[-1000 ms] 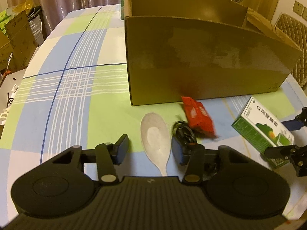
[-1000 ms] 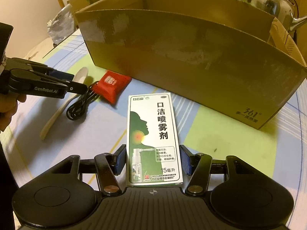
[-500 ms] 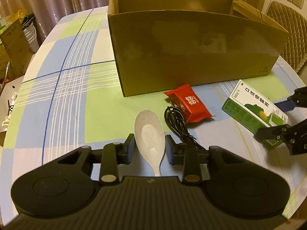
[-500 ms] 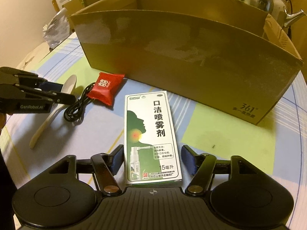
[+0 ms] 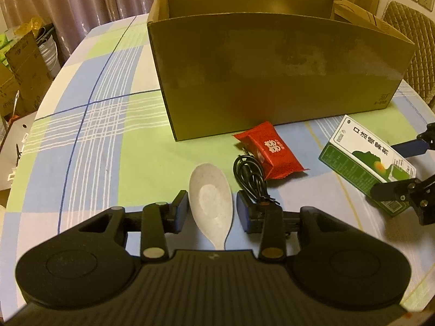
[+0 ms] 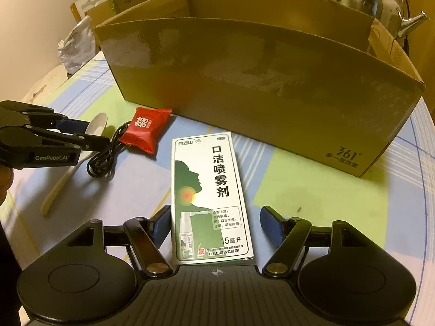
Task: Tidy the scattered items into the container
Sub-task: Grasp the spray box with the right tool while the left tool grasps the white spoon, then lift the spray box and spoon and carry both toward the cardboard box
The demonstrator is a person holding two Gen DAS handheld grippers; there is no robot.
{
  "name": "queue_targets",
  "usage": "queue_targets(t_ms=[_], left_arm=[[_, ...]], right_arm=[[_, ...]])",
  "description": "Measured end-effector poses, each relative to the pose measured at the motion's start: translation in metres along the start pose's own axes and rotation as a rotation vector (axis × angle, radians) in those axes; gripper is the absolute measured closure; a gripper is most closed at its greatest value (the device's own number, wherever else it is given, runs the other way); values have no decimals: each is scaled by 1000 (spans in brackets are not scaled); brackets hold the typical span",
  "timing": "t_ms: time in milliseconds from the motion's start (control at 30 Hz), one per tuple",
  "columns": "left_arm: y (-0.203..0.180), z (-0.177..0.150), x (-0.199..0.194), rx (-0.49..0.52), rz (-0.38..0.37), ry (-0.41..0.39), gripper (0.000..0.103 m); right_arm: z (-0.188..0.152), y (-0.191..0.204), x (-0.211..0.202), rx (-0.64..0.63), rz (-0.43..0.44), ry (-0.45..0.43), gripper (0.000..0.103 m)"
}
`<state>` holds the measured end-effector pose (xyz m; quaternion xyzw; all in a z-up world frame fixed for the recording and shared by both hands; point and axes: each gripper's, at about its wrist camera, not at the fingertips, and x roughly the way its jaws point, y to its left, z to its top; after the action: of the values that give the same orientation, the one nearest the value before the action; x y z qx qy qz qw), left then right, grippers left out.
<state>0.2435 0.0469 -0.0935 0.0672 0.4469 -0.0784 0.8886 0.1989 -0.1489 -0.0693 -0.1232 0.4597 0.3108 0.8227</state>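
A pale spoon point(image 5: 209, 187) lies on the checked cloth with its bowl between the fingers of my left gripper point(image 5: 212, 209). Those jaws are opening and the pads stand just off the bowl's edges. A coiled black cable point(image 5: 248, 175) and a red packet point(image 5: 272, 149) lie just right of the spoon. The green and white spray box point(image 6: 209, 190) lies flat between the fingers of my right gripper point(image 6: 214, 222), whose jaws are opening, with clear gaps at both sides. The large open cardboard box point(image 6: 258, 81) stands behind all of these. The left gripper point(image 6: 95, 133) shows at the left of the right wrist view.
A steel kettle point(image 6: 367, 0) stands behind the cardboard box at the right. A quilted chair back point(image 5: 418, 54) is past the table's right edge. Cartons and bags point(image 5: 24, 65) sit off the table's left edge. The checked cloth point(image 5: 81, 135) stretches left of the box.
My left gripper shifted from over the cable to straddle the spoon's bowl, and its jaws narrowed. My right gripper's jaws spread away from the spray box's sides.
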Motion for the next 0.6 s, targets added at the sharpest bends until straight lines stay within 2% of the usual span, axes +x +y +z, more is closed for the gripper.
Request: queue_targets(t_ms=[33,233,433,600], left_arm=[[0,0,0,2,-1,0,75],[-2,-2,-5,5,-15,3,76],[-1,-7,-5,-12,-39,7,76],[-5,-7,-6,15,-4,4,70]], right_arm=[[0,0,0,3,0,-2,35],[2,0,-1,11,4,-11,35],[2,2,0,7,2,-7,35],[1,2,0,11,-1,-8,35]])
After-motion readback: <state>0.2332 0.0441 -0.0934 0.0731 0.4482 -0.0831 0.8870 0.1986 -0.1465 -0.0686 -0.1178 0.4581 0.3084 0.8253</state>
